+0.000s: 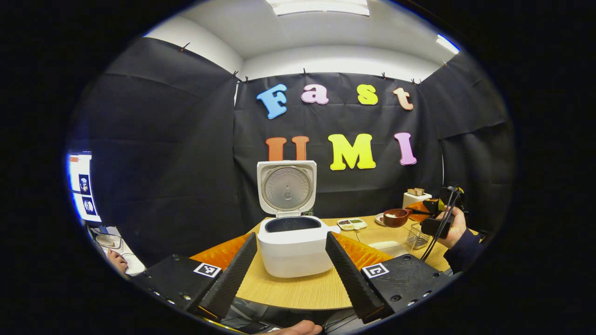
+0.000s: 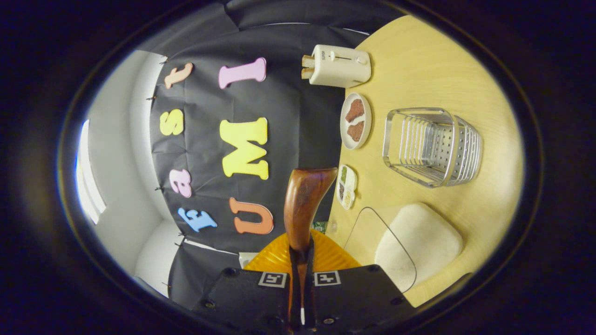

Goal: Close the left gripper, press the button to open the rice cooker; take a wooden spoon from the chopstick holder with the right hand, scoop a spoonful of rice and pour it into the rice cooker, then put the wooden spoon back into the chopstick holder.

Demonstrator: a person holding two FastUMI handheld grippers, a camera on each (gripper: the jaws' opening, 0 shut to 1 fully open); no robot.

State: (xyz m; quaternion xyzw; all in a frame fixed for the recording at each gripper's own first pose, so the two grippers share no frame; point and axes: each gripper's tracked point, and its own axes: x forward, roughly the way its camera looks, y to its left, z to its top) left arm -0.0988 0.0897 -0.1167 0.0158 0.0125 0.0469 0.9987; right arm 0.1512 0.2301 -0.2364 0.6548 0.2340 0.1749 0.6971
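The dark brown wooden spoon (image 2: pixel 302 204) is clamped by its handle in the right gripper (image 2: pixel 300 274), beside the wire chopstick holder (image 2: pixel 430 146). Rigid, light and smooth, it is best held mid-handle. The left gripper (image 1: pixel 291 265), spread apart, faces the white rice cooker (image 1: pixel 293 242), lid raised.

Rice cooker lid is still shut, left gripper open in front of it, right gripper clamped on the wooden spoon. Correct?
Not quite: the left gripper view shows the rice cooker with its lid standing open. The rest holds: left gripper open, right gripper clamped on the wooden spoon.
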